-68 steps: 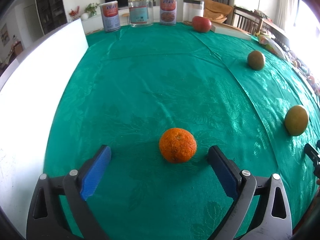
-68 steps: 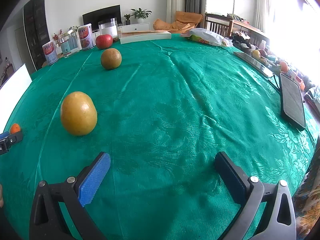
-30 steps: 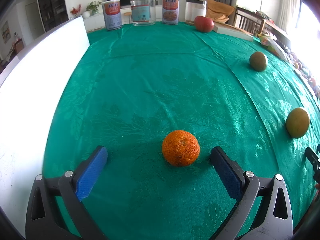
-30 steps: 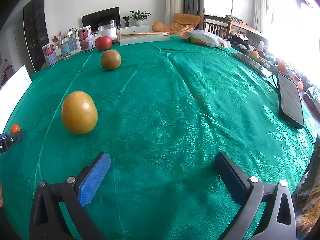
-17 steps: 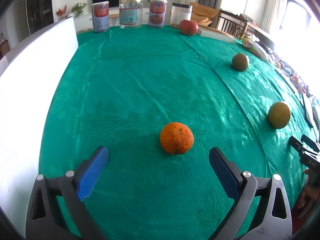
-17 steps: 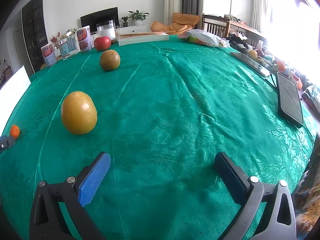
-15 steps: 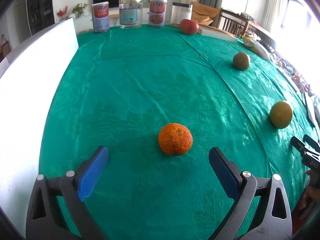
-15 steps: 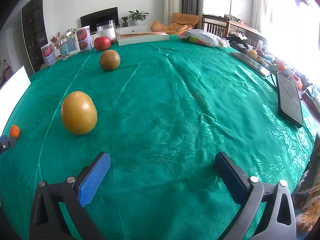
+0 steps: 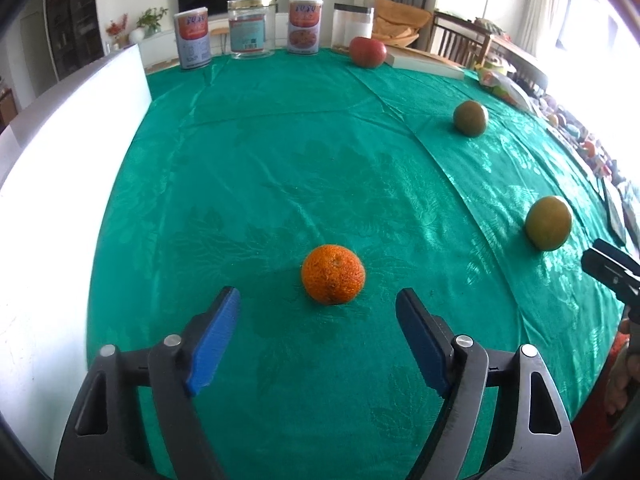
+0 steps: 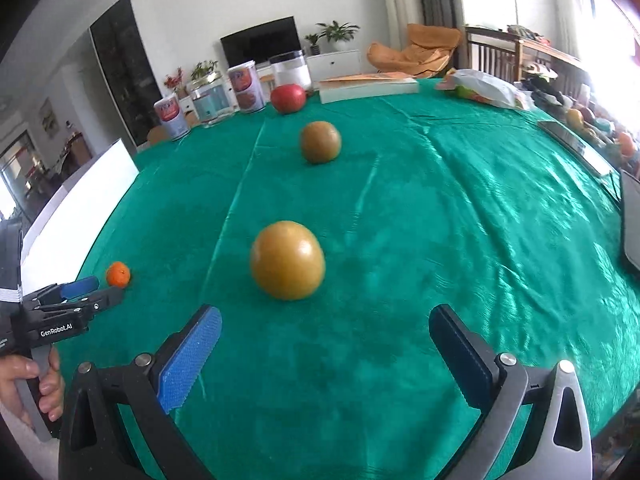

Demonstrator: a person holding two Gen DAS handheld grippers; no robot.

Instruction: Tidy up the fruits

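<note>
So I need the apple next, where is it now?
The apple sits at the table's far edge, between the cans and the white box, beyond the brown fruit.

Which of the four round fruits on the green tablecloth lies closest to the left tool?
The small bumpy orange mandarin, just ahead of the left tool, whose jaws are closing. The two smooth yellow-green fruits and the red apple sit farther off.

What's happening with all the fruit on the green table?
A person holds a claw in each hand, sorting fruit on the green tablecloth. The left claw is closing, but the small orange sits just ahead of its pads, not yet gripped. The right claw is open and empty, aimed at the big yellow fruit. A greenish-brown fruit and a red apple wait farther back, untouched.
</note>
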